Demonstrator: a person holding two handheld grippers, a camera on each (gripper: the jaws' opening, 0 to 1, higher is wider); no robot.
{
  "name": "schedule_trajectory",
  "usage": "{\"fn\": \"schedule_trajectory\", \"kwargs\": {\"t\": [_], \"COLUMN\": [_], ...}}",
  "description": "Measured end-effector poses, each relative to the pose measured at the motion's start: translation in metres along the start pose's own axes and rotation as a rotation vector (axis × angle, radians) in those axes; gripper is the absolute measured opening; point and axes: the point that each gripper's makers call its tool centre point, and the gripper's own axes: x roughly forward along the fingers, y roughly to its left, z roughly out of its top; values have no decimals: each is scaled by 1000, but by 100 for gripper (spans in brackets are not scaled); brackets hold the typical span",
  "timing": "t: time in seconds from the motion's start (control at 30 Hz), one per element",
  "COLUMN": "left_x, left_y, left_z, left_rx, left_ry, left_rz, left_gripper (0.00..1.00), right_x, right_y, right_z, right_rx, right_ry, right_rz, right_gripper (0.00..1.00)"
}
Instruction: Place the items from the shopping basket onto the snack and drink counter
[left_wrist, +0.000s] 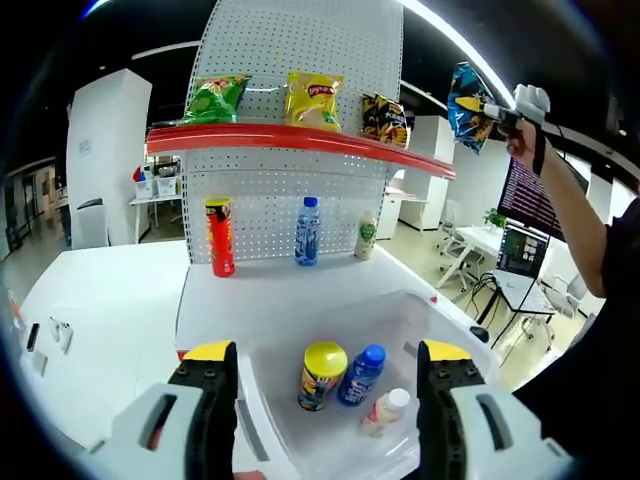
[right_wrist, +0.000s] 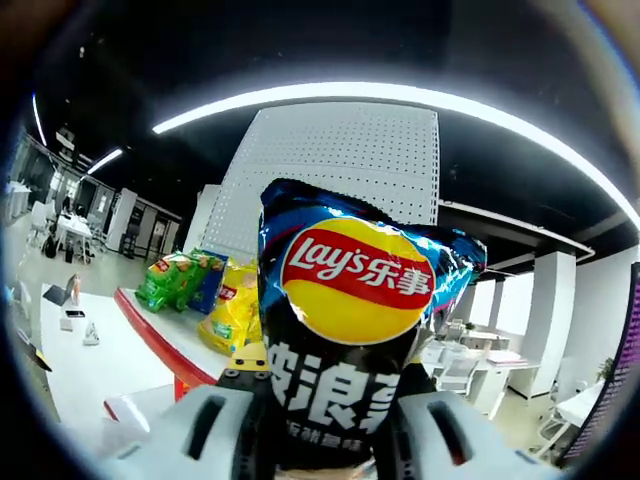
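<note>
Chip bag: your right gripper (right_wrist: 325, 425) pinches the blue chip bag (right_wrist: 350, 330) by its lower part, jaws pressed on both sides; in the left gripper view you see this bag (left_wrist: 468, 105) held high at the right end of the red shelf (left_wrist: 300, 138).
Step in hand: you bring the bag to the shelf, I judge, to the free place right of the dark bag (left_wrist: 385, 118).
How to do it well: lower the bag until its bottom rests on the shelf, lean it back on the pegboard (left_wrist: 300, 40), then release; keep it beside the dark bag, not on it.
Left gripper: your left gripper (left_wrist: 325, 385) has its fingers spread, holds nothing, and hovers over the basket (left_wrist: 440, 320).
Basket content: a yellow-lid can (left_wrist: 322, 375), a blue bottle (left_wrist: 360, 374) and a small pale bottle (left_wrist: 385, 410), lying close together.
Upper shelf content: green bag (left_wrist: 213, 98), yellow bag (left_wrist: 313, 98), dark bag.
Lower counter content: red tube can (left_wrist: 219, 236), blue water bottle (left_wrist: 307, 231), small green-label bottle (left_wrist: 366, 236), all upright.
Left to do: three items wait in the basket.
</note>
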Motion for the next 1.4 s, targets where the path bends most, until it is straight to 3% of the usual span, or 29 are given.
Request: {"fn": "schedule_trajectory", "kwargs": {"t": [0.67,1.4], "left_x": [-8,-15], "left_y": [2,9], "left_z": [0,0], "left_rx": [-6,-14], "left_ry": [-11,-12], "left_rz": [22,56], "left_gripper": [72,72], "right_x": [43,93], "right_y": [-24,-55], "right_z": [11,-6], "right_rx": [-43,-45], "right_ry": [15,72], "right_rz": [-24,-56], "right_gripper": [30,30]}}
